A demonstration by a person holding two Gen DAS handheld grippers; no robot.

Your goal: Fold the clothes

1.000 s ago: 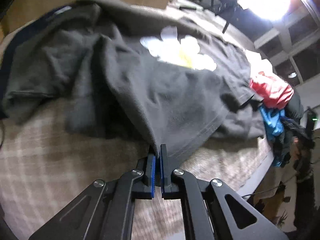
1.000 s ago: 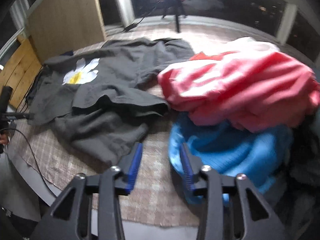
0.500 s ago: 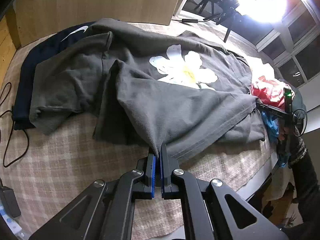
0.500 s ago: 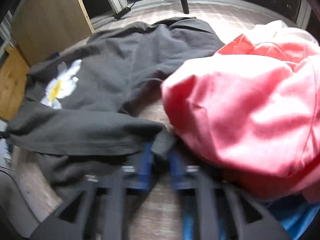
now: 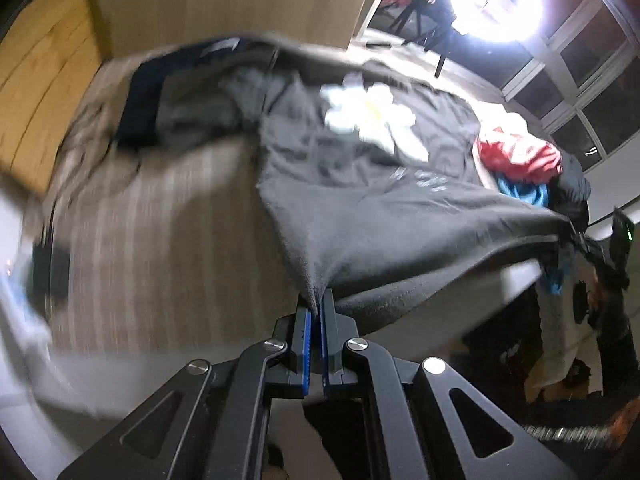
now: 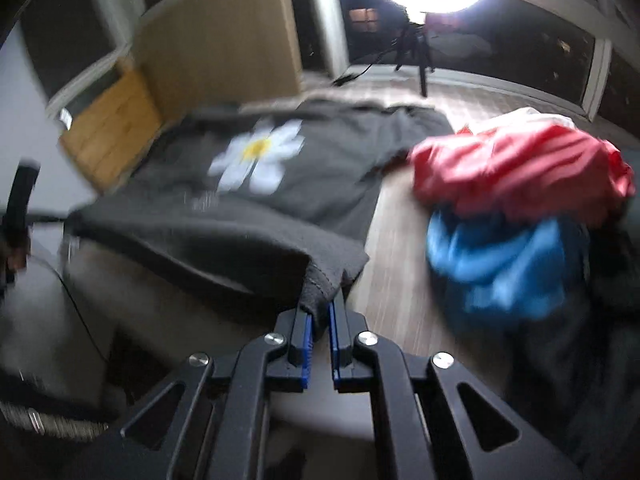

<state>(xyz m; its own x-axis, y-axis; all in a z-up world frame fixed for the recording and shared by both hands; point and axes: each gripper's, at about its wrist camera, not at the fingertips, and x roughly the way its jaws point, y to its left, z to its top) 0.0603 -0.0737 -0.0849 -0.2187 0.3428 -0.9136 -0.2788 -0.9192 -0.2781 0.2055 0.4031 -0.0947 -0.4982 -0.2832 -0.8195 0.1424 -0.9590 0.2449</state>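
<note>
Two corners of the grey daisy shirt (image 5: 400, 216) hung lifted off the checked bed cover (image 5: 168, 240), its hem stretched between; left gripper (image 5: 317, 312) and right gripper (image 6: 320, 312) each clamped one; bare cover lay left, red garment (image 6: 520, 168) and blue garment (image 6: 504, 260) crowded right.

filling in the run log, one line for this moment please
phase: lifting hem | left gripper: shut on grey daisy t-shirt | right gripper: shut on same shirt | hem: stretched between them
</note>
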